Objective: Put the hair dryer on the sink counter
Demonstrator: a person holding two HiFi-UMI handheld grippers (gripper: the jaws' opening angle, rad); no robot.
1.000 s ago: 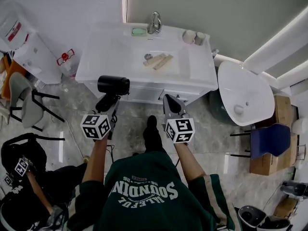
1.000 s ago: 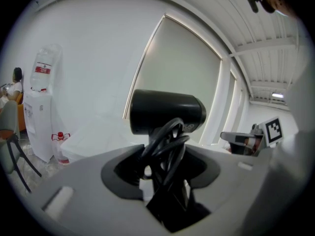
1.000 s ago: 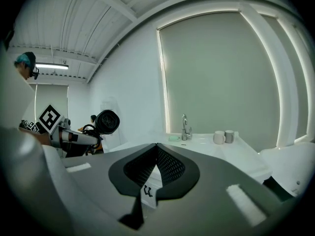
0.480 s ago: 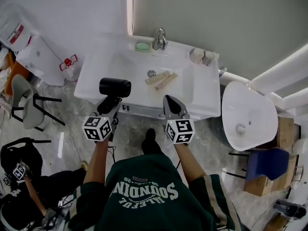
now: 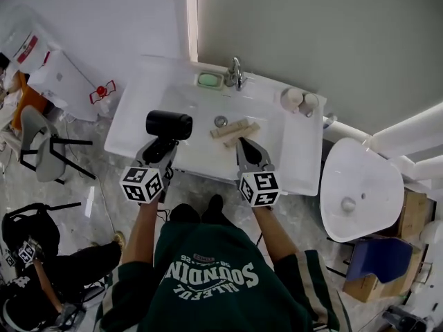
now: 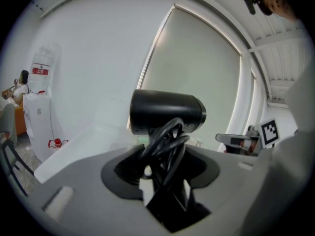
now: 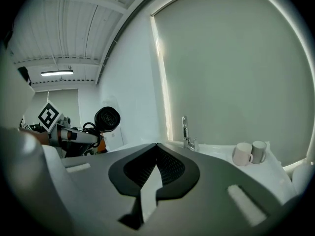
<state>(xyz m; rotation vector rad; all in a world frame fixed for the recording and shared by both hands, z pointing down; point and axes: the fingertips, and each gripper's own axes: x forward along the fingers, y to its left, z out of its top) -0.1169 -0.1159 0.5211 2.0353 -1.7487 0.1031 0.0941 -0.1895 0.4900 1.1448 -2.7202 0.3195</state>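
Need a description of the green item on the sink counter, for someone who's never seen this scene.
Find the white sink counter, then the chrome faucet at its back edge. The small dish lies just left of the faucet in the head view, and it is the only green thing on the counter.

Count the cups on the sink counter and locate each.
2: a white cup and a grey cup, side by side, back right on the sink counter. None apparently hidden.
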